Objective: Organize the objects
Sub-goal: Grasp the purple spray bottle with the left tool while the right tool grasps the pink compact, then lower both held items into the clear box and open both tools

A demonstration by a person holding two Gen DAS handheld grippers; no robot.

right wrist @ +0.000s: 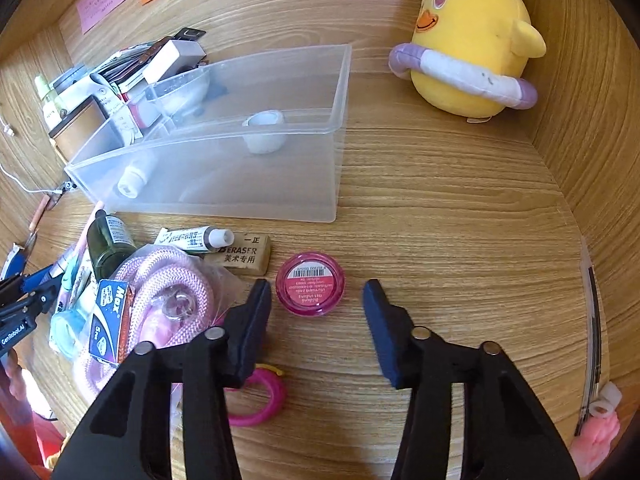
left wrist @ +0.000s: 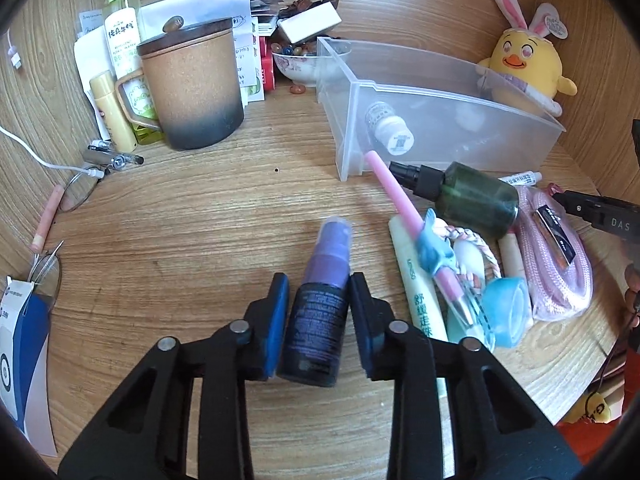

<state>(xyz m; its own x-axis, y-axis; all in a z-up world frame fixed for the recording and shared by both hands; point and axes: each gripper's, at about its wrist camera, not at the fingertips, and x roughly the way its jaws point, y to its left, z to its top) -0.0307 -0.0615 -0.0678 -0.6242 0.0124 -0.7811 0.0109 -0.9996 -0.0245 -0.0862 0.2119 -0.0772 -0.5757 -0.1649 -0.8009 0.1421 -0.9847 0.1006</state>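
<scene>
Purple spray bottle [left wrist: 320, 312], low in the centre of the left wrist view, pinched between the blue pads of the left gripper [left wrist: 319, 320], cap pointing toward mid-frame over the wooden desk [left wrist: 208, 216]. Just right of it, a loose heap: pale green tube [left wrist: 416, 280], pink pen [left wrist: 404, 216] with a blue charm, light blue roll [left wrist: 506, 312], dark green spray bottle [left wrist: 468, 192], coiled pink cord [left wrist: 560, 264]. Above the heap, in the upper right, a clear plastic bin [left wrist: 400, 100] with a small white bottle [left wrist: 390, 128] lying inside. Yellow chick plush [left wrist: 524, 64] behind the bin at the far right. In the upper left, a lidded brown mug [left wrist: 192, 92], a tall green-capped bottle [left wrist: 120, 32] and papers behind it.

In the right wrist view, right gripper [right wrist: 316, 320] spread wide, low in the centre, with a round pink jar [right wrist: 310, 288] on the desk between the fingers, close to the left finger and well clear of the right one. Beige eraser [right wrist: 244, 256] just upper left of the jar, a white-capped tube [right wrist: 192, 240] touching the eraser. Pink ring [right wrist: 260, 404] partly under the left finger. Clear bin in the upper middle, a white cup-like item [right wrist: 264, 132] inside. Plush in the upper right corner.
</scene>
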